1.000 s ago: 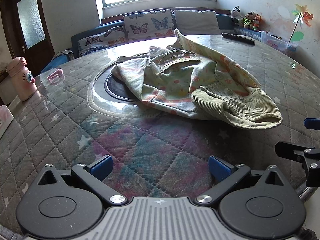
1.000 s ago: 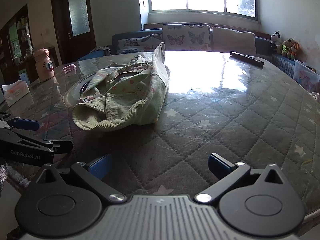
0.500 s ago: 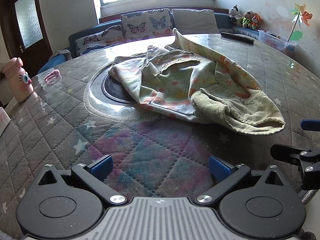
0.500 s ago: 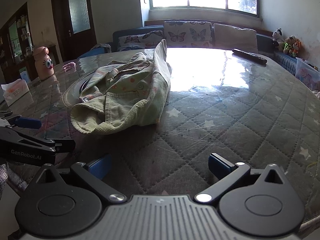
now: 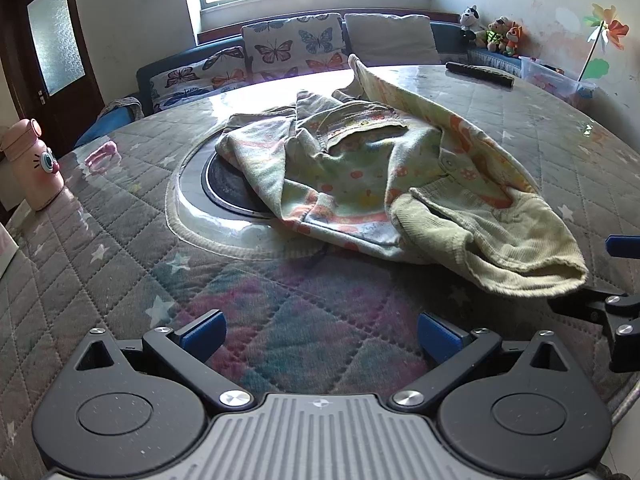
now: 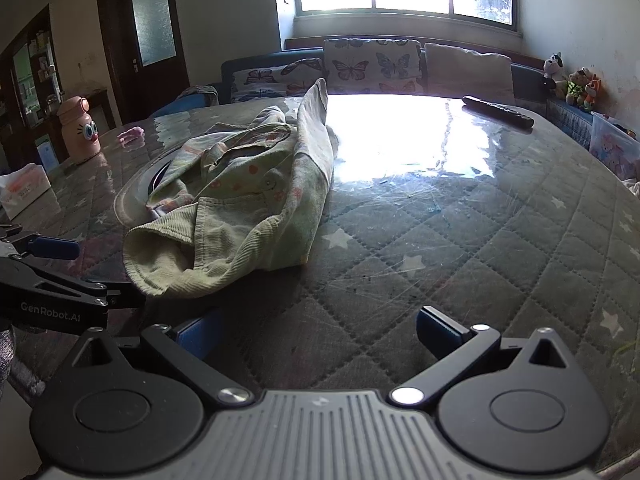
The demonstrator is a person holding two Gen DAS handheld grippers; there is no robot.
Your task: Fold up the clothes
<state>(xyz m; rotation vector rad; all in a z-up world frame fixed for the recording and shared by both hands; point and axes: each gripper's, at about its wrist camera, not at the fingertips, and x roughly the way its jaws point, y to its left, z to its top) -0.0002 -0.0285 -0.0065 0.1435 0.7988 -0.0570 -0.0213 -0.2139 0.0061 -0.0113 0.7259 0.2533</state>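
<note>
A crumpled pale green child's garment with orange and pink prints and a corduroy sleeve lies on the round quilted table. Its near sleeve end points toward the table's front right. My left gripper is open and empty, low over the table a short way in front of the garment. In the right wrist view the same garment lies ahead to the left. My right gripper is open and empty, with its left finger close to the sleeve end.
A pink bottle with cartoon eyes stands at the table's left edge. A black remote lies at the far right. A dark round insert sits under the garment. A sofa with butterfly cushions runs behind the table. A tissue box sits left.
Both grippers have moved forward toward the garment, which now looks larger and nearer in both views. The garment itself has not moved.
</note>
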